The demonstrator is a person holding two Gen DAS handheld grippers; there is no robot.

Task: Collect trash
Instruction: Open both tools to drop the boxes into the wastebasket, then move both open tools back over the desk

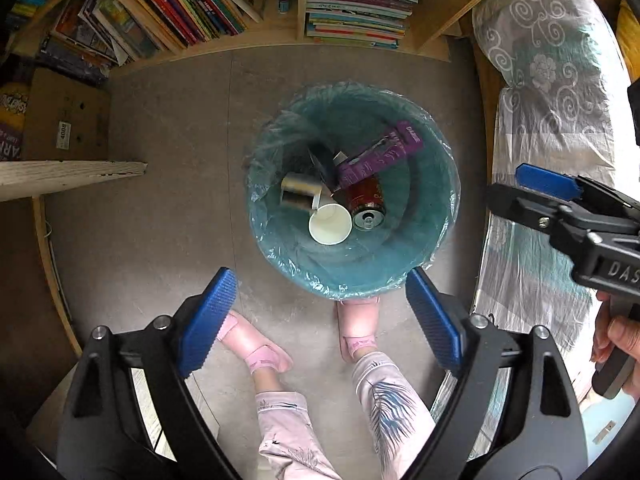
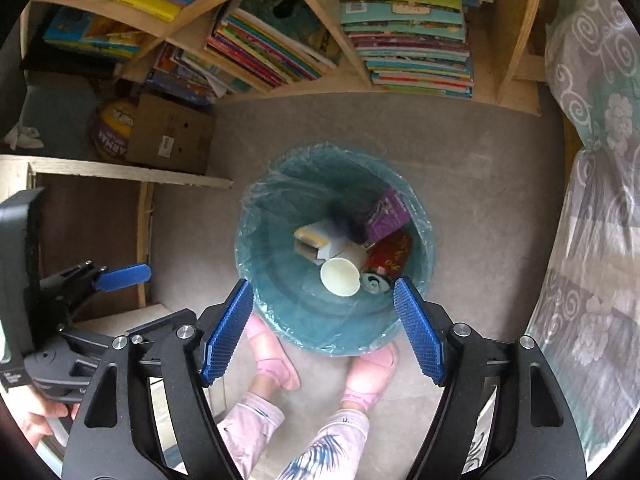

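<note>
From the left wrist, the left gripper [image 1: 320, 320] hangs with fingers spread and empty above the round teal plastic-lined bin [image 1: 436, 184], where a white paper cup [image 1: 330, 224], a red drink can [image 1: 366, 200] and a purple carton [image 1: 376, 156] already lie. From the right wrist, the right gripper [image 2: 322, 330] is released too, empty over the same bin. I see no trash on the grey floor [image 2: 460, 152], so collecting seems nearly done.

Bookshelf [image 1: 352, 4], cardboard box [image 1: 66, 116] (floor-level)

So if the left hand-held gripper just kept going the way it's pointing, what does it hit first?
Probably the bin's near rim or the paper cup inside it; the open left hand-held gripper points down there, though depth is unclear.
</note>
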